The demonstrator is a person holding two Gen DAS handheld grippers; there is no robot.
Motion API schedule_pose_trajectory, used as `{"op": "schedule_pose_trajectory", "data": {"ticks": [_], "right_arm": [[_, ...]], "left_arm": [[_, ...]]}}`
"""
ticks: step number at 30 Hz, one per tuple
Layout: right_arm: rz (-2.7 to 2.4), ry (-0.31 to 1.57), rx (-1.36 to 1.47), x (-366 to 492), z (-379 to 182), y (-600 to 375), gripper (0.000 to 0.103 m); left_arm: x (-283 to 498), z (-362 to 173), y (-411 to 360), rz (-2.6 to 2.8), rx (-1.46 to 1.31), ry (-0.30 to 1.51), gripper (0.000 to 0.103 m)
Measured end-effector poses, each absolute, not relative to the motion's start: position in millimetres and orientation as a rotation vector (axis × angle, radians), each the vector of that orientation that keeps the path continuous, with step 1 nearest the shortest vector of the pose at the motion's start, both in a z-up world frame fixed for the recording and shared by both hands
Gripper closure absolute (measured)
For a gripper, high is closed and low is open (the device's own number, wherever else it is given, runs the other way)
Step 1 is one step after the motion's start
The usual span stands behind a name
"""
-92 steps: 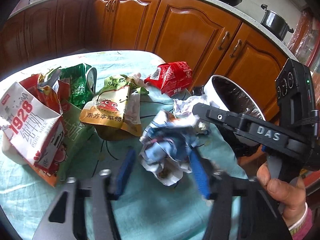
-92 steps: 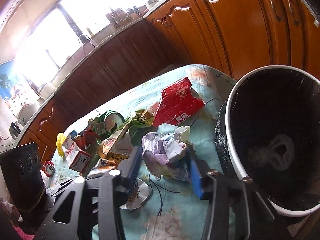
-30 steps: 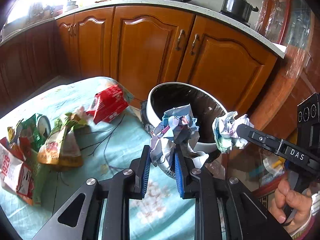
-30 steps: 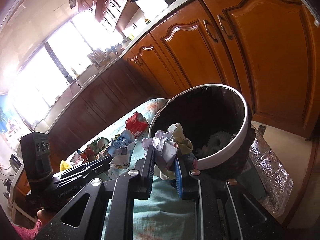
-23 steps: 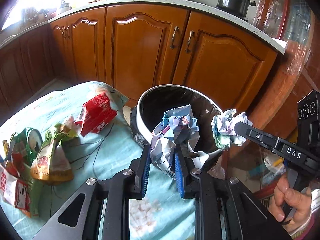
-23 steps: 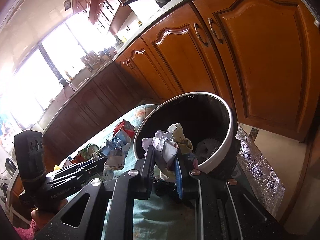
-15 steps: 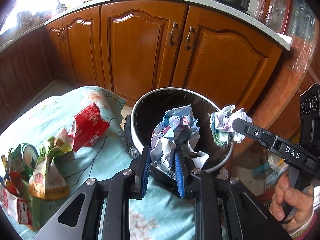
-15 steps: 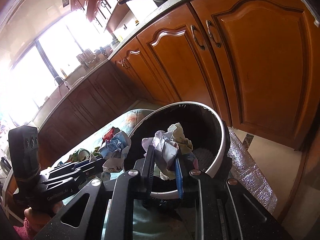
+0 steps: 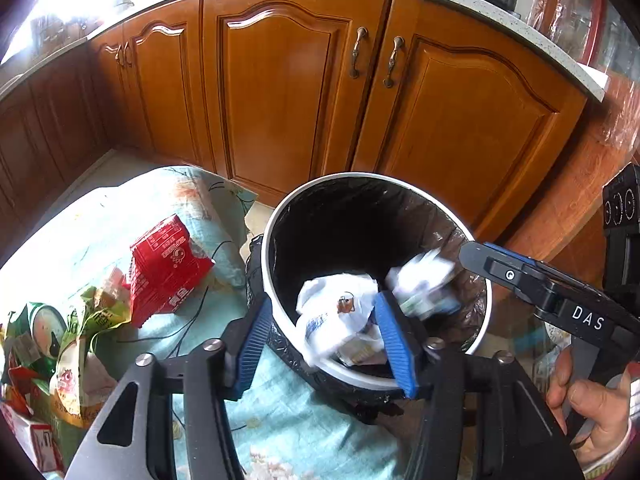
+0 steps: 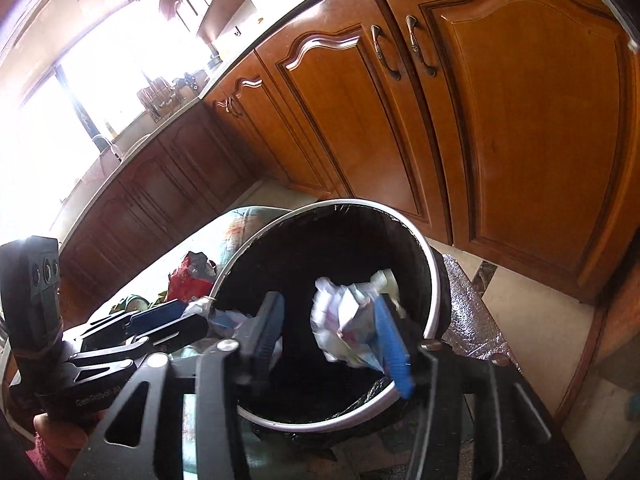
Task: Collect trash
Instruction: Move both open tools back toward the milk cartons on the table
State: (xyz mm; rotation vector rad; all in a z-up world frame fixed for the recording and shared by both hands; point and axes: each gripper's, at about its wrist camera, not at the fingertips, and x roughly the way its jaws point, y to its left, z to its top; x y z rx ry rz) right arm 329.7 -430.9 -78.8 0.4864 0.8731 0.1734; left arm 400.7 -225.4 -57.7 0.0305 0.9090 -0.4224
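A white-rimmed trash bin [image 9: 320, 188] with a black liner stands at the table's end. My left gripper [image 9: 323, 301] hangs over its near rim, jaws opening. A crumpled white paper ball [image 9: 340, 316] is loose between the blue pads and blurred as it drops, brushing only the right pad. In the right wrist view my right gripper [image 10: 328, 300] is also over the bin [image 10: 424, 248] with jaws opening. A second crumpled paper ball [image 10: 348, 320] slips down along its right pad. Each gripper shows in the other's view: the right gripper [image 9: 476, 254] and the left gripper [image 10: 192, 316].
A red carton [image 9: 168, 264] and green and orange snack bags [image 9: 80, 344] lie on the teal tablecloth [image 9: 100, 220] left of the bin. Wooden cabinet doors [image 9: 280, 80] stand behind. A person's hand [image 9: 588, 404] grips the right tool's handle.
Both grippers carried their paper balls from the table to above the bin. Their jaws, shut on the balls until half a second ago, now stand apart and the balls are falling.
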Motion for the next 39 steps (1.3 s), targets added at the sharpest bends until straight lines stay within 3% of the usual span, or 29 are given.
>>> {"op": "schedule_pose_trajectory", "data": {"ticks": [3,8,13,25,39], "right_arm": [[0.172,0.863,0.499,323.8,-76.2,-431.2,0.045],[0.181,0.832,0.513,308.2,-70.5,-422.6,0.029],[0.205,0.799,0.551,286.6,-66.6,-403.8,0.024],[0.314,0.815,0.588,264.8,-60.6,-333.4,0.021],[0.449,0.866,0.504,267.8,-56.0,-243.3,0.021]], "left_arm": [[392.0,-57.1,-217.4,-0.417,0.017,0.9,0.047],[367.3,-56.8,-192.6,-0.39,-0.021,0.874,0.042],[329.8,-56.4,-156.8,-0.347,-0.062,0.852,0.041],[265.9,-43.7,-56.2,-0.202,-0.186,0.802,0.041],[276.5,-50.9,14.5,-0.126,-0.238,0.75,0.041]]}}
